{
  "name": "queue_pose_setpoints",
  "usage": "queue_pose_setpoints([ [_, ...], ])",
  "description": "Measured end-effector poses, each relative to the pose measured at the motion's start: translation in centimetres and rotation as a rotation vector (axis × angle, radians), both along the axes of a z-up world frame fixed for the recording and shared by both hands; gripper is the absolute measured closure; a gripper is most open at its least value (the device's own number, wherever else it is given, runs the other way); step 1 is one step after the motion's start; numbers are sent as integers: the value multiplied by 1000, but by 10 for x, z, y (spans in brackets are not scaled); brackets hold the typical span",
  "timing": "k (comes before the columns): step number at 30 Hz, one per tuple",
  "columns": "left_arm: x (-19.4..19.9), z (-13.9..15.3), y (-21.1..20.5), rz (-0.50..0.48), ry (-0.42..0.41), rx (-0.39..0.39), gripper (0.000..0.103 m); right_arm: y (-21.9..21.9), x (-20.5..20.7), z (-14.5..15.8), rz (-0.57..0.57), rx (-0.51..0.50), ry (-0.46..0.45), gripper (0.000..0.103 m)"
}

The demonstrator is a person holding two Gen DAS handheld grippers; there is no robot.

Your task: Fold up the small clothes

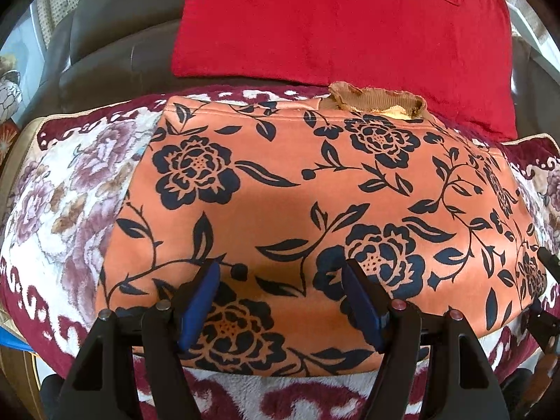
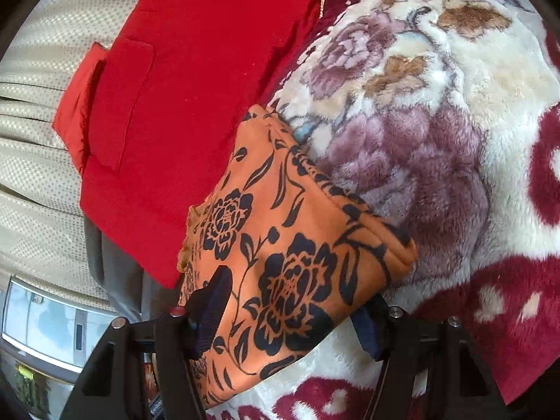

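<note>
An orange garment with dark blue flowers [image 1: 297, 189] lies spread flat on a plush floral blanket [image 1: 63, 192], its brown ribbed collar [image 1: 378, 101] at the far edge. My left gripper [image 1: 280, 297] hovers open over the garment's near hem, with nothing pinched between its blue pads. In the right wrist view the garment's side edge [image 2: 290, 262] runs across the gap of my right gripper [image 2: 290, 318]. One pad lies in front of the cloth and the other finger [image 2: 367, 329] is half hidden behind it. The jaws stand wide and the cloth looks unsqueezed. A black finger [image 1: 547, 262] of that gripper shows at the garment's right edge.
A red cushion [image 1: 332, 24] [image 2: 182, 105] leans behind the garment against a dark leather sofa back [image 1: 115, 35]. The blanket [image 2: 437, 105] stretches out past the garment's far side. A beige curtain [image 2: 35, 122] hangs beyond the cushion.
</note>
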State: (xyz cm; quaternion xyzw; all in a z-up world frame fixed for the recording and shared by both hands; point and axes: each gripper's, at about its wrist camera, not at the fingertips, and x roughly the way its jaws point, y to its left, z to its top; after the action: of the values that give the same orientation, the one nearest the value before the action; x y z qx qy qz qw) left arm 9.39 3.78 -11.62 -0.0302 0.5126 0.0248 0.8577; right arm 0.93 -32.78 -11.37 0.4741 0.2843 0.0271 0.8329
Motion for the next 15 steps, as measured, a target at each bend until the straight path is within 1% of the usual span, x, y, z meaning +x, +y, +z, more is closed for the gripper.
queue_pose_setpoints([
  [2, 2, 0, -3, -6, -3, 0, 30, 0, 2, -1, -6, -7, 11, 40],
  [4, 4, 0, -6, -12, -8, -6, 30, 0, 3, -1, -7, -12, 19, 45],
  [5, 5, 0, -8, -16, -13, -8, 30, 0, 4, -1, -8, -21, 27, 57],
  [6, 6, -1, -9, -20, -15, -8, 30, 2, 12, 0, 12, -62, 57, 78],
  [7, 8, -2, -11, -24, -11, -3, 30, 2, 12, 0, 12, -62, 57, 87],
  [8, 10, -4, -13, -29, -6, 4, 30, 5, 17, 3, 41, -97, 72, 92],
  [9, 10, -4, -13, -33, -6, 10, 30, 16, 14, 20, 42, -225, 60, 92],
  [10, 10, -3, -13, -34, -12, 11, 30, 26, 9, 35, 34, -317, 34, 93],
  [11, 10, -3, -12, -30, -17, 9, 30, 32, 5, 43, 30, -362, 17, 93],
  [12, 10, -2, -11, -20, -23, 3, 30, 32, 5, 43, 30, -362, 17, 93],
  [13, 11, -2, -10, -16, -23, -2, 30, 36, 3, 46, 25, -387, 11, 92],
  [14, 12, -3, -11, -17, -18, -5, 30, 36, 4, 43, 23, -390, 17, 89],
  [15, 14, -4, -13, -25, -13, -1, 30, 24, 16, 18, 44, -275, 69, 88],
])
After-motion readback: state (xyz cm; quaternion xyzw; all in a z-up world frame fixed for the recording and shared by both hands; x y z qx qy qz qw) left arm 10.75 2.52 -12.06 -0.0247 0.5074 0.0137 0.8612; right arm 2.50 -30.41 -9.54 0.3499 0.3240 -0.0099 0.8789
